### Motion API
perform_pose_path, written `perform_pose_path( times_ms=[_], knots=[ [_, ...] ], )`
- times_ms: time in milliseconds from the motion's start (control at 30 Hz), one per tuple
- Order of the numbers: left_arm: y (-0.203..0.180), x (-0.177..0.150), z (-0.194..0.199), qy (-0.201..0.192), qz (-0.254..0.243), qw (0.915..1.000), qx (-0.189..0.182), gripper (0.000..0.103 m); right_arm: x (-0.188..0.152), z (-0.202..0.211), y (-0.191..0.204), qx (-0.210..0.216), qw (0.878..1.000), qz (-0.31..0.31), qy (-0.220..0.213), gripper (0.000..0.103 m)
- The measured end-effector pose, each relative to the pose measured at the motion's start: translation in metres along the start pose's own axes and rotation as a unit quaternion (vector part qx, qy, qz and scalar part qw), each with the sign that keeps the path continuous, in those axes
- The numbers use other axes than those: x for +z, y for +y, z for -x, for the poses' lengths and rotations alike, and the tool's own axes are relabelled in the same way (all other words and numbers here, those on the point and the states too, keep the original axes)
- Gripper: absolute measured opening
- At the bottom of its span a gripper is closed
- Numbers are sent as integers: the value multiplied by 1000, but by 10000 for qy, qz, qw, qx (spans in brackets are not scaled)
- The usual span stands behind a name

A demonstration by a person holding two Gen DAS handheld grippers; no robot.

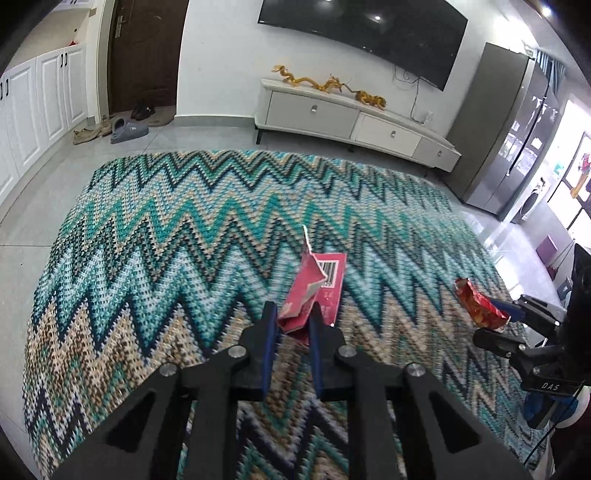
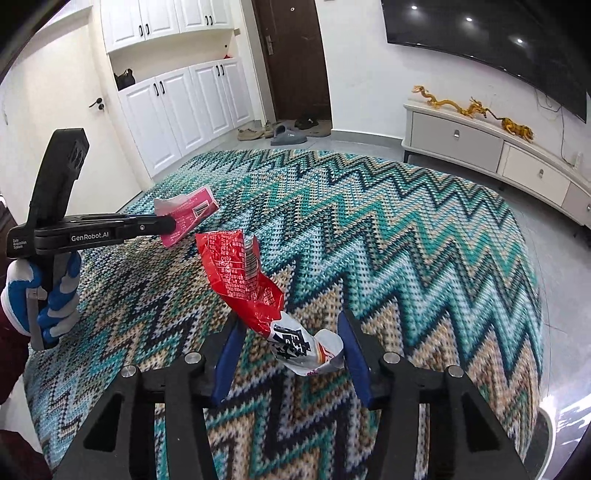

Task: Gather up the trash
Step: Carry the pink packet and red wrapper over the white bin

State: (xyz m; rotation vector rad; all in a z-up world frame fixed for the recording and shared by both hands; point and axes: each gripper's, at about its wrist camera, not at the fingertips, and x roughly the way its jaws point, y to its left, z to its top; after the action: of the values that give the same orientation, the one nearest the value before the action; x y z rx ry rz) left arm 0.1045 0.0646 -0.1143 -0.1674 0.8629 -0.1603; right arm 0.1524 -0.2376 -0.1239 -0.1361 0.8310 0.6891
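My left gripper [image 1: 293, 314] is shut on a torn pink wrapper [image 1: 314, 286] with a barcode and holds it above the zigzag rug [image 1: 184, 240]. The same gripper [image 2: 171, 223] and pink wrapper [image 2: 190, 216] show at the left of the right wrist view. My right gripper [image 2: 290, 334] is shut on a crumpled red and white snack bag [image 2: 240, 273], also held above the rug [image 2: 424, 258]. In the left wrist view the right gripper [image 1: 511, 317] and its red bag [image 1: 478, 302] show at the right edge.
A white TV cabinet [image 1: 351, 122] with gold dragon figures stands against the far wall under a TV [image 1: 369, 33]. A grey fridge [image 1: 517, 129] is at the right. Shoes [image 1: 125, 127] lie by the brown door; white cupboards [image 2: 177, 107] line the left wall.
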Motion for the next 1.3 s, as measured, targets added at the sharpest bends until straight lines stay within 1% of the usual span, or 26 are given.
perform_pose_path(
  times_ms=[67, 133, 300, 433, 600, 700, 800, 967, 1100, 1133, 1167, 1233, 1300],
  knots=[
    [-10, -3, 10, -57, -54, 10000, -23, 15, -4, 8, 0, 0, 10000, -43, -59, 48],
    [-21, -2, 18, -103, -109, 9999, -26, 15, -7, 17, -1, -6, 9999, -87, -130, 32],
    [-49, -2, 43, -265, -248, 9993, -11, 15, -12, 39, -5, -79, 9990, -268, -345, 32],
    [-70, -1, 62, -411, -264, 9988, -63, 15, -21, 61, -4, -39, 9982, -283, -530, 32],
    [-119, 10, 82, -613, -645, 9959, -186, 15, -28, 94, -9, -67, 9961, -368, -794, 32],
    [-150, 24, 91, -746, -798, 9930, -444, 15, -24, 121, -17, -272, 9945, -387, -934, 32],
    [-185, 39, 97, -823, -1048, 9887, -688, 15, -17, 156, -31, -584, 9909, -432, -1130, 32],
    [-242, 63, 94, -849, -1555, 9790, -1010, 15, -12, 216, -65, -1184, 9802, -690, -1431, 32],
    [-296, 77, 74, -756, -1891, 9706, -1283, 15, -21, 252, -100, -1670, 9695, -1007, -1485, 32],
    [-304, 80, 69, -726, -1930, 9696, -1315, 15, -25, 259, -109, -1796, 9667, -1085, -1469, 32],
    [-320, 83, 58, -651, -1983, 9682, -1384, 15, -30, 263, -118, -1898, 9642, -1164, -1443, 32],
    [-338, 83, 44, -535, -2044, 9664, -1465, 15, -41, 270, -137, -2092, 9589, -1343, -1365, 32],
    [-363, 82, 21, -354, -2154, 9639, -1528, 15, -53, 273, -157, -2230, 9536, -1569, -1279, 32]
  ],
)
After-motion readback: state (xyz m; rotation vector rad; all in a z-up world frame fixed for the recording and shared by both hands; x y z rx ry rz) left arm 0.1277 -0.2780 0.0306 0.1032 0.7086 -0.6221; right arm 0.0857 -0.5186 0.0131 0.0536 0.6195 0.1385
